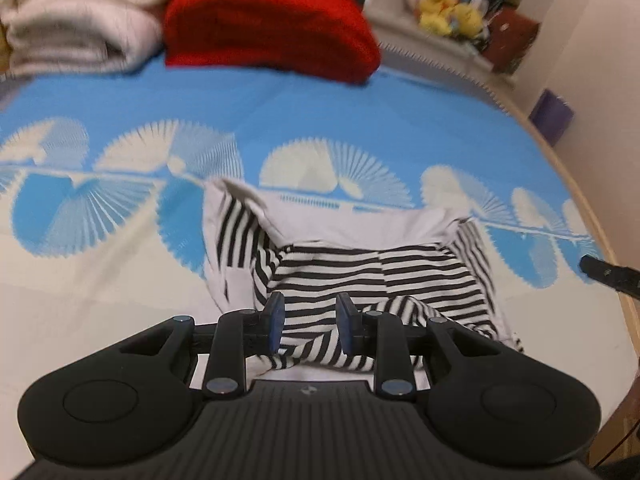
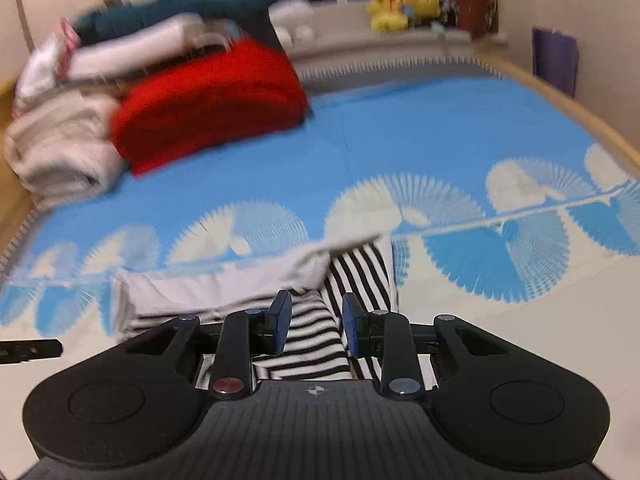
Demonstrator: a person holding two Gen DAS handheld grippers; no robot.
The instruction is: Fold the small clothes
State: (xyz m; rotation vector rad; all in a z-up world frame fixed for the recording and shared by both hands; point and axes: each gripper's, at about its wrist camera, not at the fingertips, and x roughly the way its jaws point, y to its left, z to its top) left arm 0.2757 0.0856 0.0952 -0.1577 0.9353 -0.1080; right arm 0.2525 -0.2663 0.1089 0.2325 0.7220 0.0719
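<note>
Both tools, left [image 1: 309,322] and right [image 2: 317,326], released above striped garment [image 1: 360,276]; next, regrip outer edges squarely, fold evenly.

Left gripper [image 1: 309,322] parted, empty; right gripper [image 2: 316,326] likewise (both tilted downward).

Both wrist views angled down, near, sharing the striped garment [image 1: 360,272] on the bed [image 2: 400,140]

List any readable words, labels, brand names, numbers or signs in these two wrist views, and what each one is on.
No readable text in either view.
Left gripper body: a small round crosshair mark, no letters.
Right gripper body: the same mark.
Striped garment, red folded cloth, yellow plush toys: no lettering visible; the background is blurred.
</note>
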